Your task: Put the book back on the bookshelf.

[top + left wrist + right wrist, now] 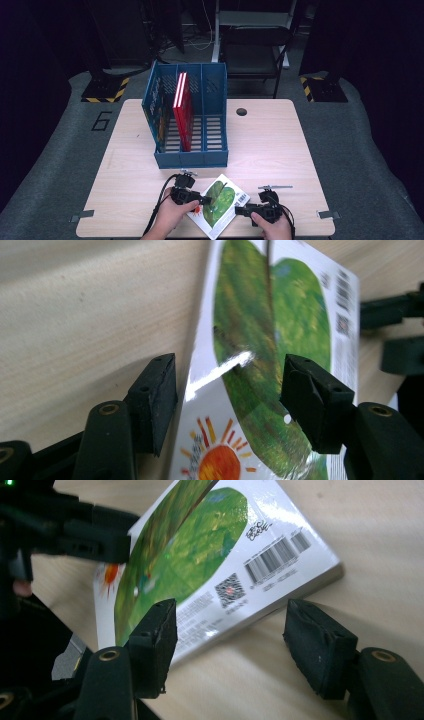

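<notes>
hands at near tabletop [125,170] edge, each with tongs; picture book [218,204] lies flat between them, back cover up, near front edge.
step judged: pick up book for blue file rack [190,120].
left tongs [227,390] apart, straddling book's left edge; right tongs [230,630] apart, at barcode corner.
advice: slide one jaw under edge, clamp near spine, lift level, avoid glossy slip.
count: one rack, three slots; one flat book; red books [182,107] upright in middle slot, about two; two tongs.
</notes>
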Action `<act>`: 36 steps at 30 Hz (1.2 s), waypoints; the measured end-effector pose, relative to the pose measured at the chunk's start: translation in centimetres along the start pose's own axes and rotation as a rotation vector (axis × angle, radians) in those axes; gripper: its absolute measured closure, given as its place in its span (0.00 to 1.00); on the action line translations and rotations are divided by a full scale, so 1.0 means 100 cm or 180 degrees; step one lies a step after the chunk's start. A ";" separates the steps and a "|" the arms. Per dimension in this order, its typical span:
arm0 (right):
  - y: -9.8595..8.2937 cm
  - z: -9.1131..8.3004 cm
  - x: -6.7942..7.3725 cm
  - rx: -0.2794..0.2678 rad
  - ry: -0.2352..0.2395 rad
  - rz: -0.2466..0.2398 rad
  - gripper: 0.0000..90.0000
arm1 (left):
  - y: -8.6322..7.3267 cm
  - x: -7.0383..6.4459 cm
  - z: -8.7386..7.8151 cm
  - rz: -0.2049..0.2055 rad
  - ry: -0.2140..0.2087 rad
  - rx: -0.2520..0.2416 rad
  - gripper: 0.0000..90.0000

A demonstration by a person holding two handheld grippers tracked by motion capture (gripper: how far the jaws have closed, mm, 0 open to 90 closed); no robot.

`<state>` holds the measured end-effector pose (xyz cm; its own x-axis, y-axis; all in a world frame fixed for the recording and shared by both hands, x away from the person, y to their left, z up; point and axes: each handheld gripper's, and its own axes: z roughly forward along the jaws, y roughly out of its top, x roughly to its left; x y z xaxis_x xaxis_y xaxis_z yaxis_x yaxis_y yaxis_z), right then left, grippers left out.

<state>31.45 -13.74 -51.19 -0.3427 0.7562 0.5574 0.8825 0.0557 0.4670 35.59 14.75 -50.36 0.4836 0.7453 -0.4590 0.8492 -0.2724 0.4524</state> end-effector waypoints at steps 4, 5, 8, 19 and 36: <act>0.019 0.016 0.003 -0.0032 0.0017 -0.0063 0.41 | -0.002 0.000 -0.001 -0.0024 -0.0014 -0.0027 0.44; 0.023 0.019 0.003 -0.0032 0.0032 -0.0048 0.42 | -0.001 0.001 -0.002 -0.0045 -0.0003 -0.0030 0.43; 0.030 0.025 0.006 -0.0019 0.0038 0.0004 0.41 | 0.002 0.006 -0.002 -0.0063 0.0009 -0.0056 0.42; 0.056 0.040 0.000 -0.0211 -0.0128 -0.0128 0.44 | 0.017 0.021 0.001 -0.0364 -0.0033 -0.0276 0.41; 0.073 0.047 0.003 -0.0069 -0.0146 0.0036 0.42 | 0.029 0.027 0.002 -0.0679 -0.0056 -0.0235 0.45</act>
<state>39.28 -10.05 -50.87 -0.3172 0.7859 0.5308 0.8788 0.0333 0.4760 39.35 15.87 -50.42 0.2990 0.7702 -0.5633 0.9151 -0.0641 0.3981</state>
